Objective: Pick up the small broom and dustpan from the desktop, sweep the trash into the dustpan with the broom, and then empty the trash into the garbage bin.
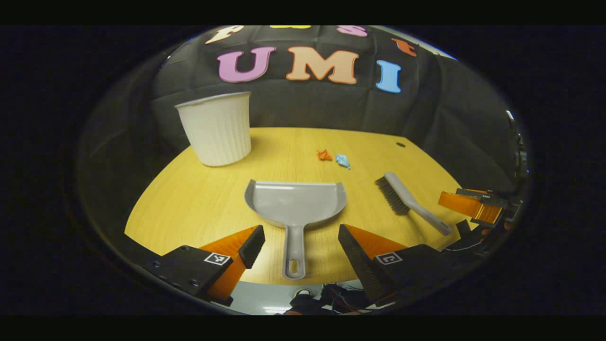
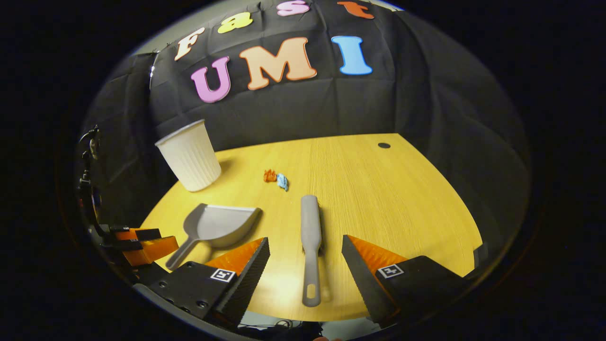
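Broom (image 2: 311, 237) between parted fingers (image 2: 246, 267)

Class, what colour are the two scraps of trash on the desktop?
One scrap is orange, the other light blue; clearest in the left gripper view.

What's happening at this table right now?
A person holds two grippers, both open, holding nothing. The left gripper lines up with the dustpan handle; the right gripper straddles the broom handle. Two trash scraps lie unswept near the white bin.
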`<state>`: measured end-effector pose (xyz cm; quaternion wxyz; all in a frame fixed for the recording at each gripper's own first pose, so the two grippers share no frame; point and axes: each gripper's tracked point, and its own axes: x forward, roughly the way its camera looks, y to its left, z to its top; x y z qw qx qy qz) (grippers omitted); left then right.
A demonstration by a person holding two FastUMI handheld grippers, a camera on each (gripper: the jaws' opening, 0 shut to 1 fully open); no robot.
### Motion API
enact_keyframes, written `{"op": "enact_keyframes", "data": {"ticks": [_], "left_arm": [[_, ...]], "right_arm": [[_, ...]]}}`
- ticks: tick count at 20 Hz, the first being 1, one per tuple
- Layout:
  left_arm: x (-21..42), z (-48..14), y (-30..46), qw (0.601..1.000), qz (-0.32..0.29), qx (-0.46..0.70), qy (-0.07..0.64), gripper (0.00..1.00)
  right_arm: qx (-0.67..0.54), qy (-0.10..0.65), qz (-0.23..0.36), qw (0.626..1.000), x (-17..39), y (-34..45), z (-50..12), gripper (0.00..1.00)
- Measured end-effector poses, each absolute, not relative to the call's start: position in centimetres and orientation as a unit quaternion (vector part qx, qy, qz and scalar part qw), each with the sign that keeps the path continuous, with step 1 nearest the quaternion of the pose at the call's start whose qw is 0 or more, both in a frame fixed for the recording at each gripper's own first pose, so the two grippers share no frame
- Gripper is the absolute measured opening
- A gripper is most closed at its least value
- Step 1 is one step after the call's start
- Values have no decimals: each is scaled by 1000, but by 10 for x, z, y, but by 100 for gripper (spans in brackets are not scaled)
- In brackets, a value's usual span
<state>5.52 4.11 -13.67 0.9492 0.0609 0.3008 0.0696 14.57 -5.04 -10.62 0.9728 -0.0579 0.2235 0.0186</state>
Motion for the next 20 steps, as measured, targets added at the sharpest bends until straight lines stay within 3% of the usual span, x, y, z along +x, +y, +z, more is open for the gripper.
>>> {"op": "enact_keyframes", "data": {"ticks": [6,16,17,18,20], "left_arm": [[76,-162,53,923,98,55,369,95],[74,-199,60,885,110,53,448,95],[73,-203,59,883,110,49,453,96],[72,-205,59,881,110,46,457,95],[70,-209,60,876,115,44,467,82]], "right_arm": [[-69,346,30,935,171,-61,-162,93],[-83,424,23,902,191,-61,-210,92],[-82,428,26,900,190,-60,-212,83],[-84,435,27,896,187,-60,-214,80],[-82,436,30,896,190,-60,-215,67]]}}
